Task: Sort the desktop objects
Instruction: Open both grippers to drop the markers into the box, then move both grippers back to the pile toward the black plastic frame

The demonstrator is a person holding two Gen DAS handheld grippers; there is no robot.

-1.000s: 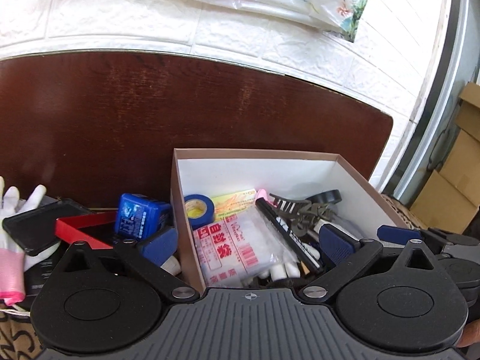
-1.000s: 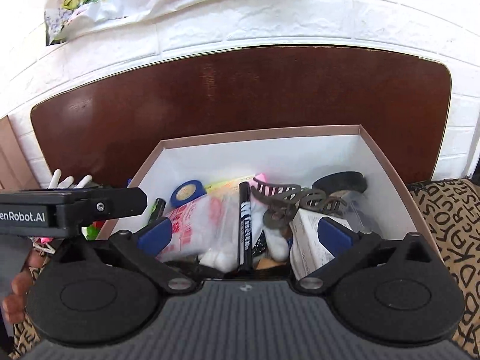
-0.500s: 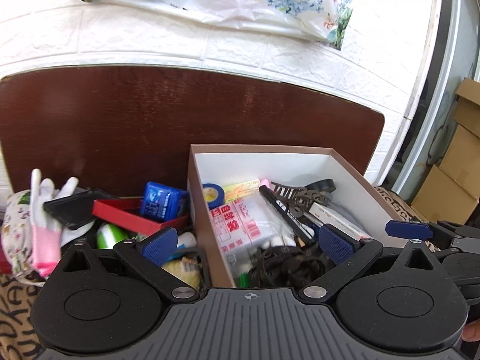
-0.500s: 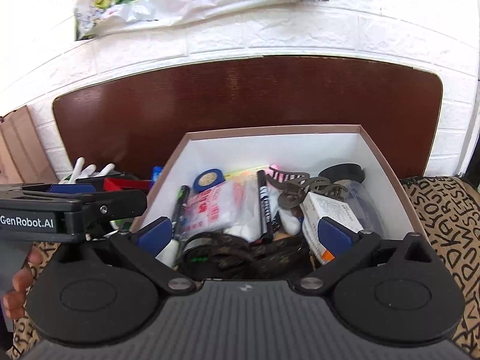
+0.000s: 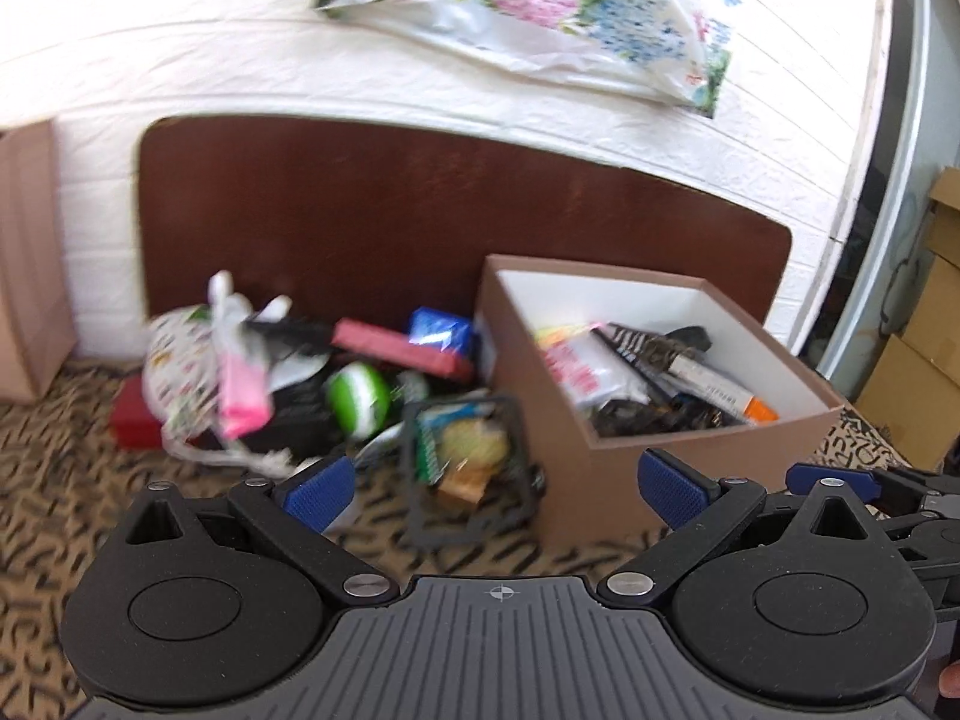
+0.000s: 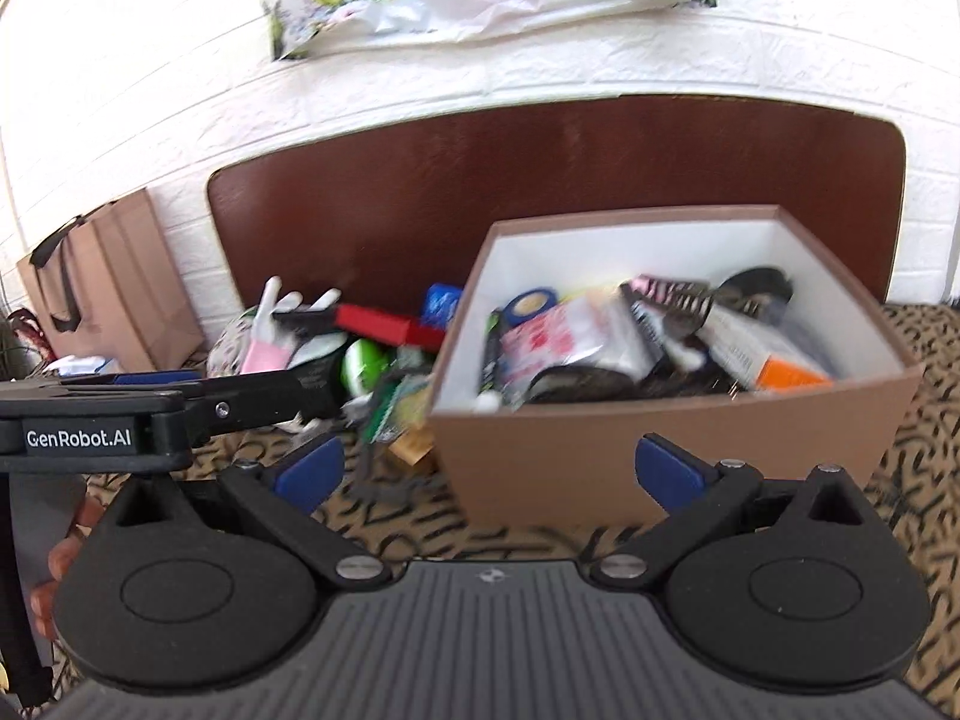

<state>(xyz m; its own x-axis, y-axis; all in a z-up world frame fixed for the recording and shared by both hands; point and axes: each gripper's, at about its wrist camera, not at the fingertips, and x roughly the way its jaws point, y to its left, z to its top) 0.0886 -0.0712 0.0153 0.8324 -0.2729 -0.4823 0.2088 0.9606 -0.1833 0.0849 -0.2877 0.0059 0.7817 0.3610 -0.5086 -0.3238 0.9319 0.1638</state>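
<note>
Box: your brown cardboard box with white inner walls stands open on the leopard-print cloth, in front of the dark brown wooden board.
Box contents: a blue tape roll, a clear plastic packet with red print, a white carton with an orange end and a tangle of dark cords; the rest is too blurred to name.
Loose pile: left of the box lie a flat red case, a blue packet, a green-and-white ball, a white-and-pink glove and a black wire basket holding a yellow sponge.
Left gripper: you hold it low over the cloth, facing the basket, fingers spread wide with nothing between them.
Right gripper: level with the box's near wall, fingers wide apart and empty.
Side by side: your left gripper's body shows at the left edge of the right wrist view.
</note>
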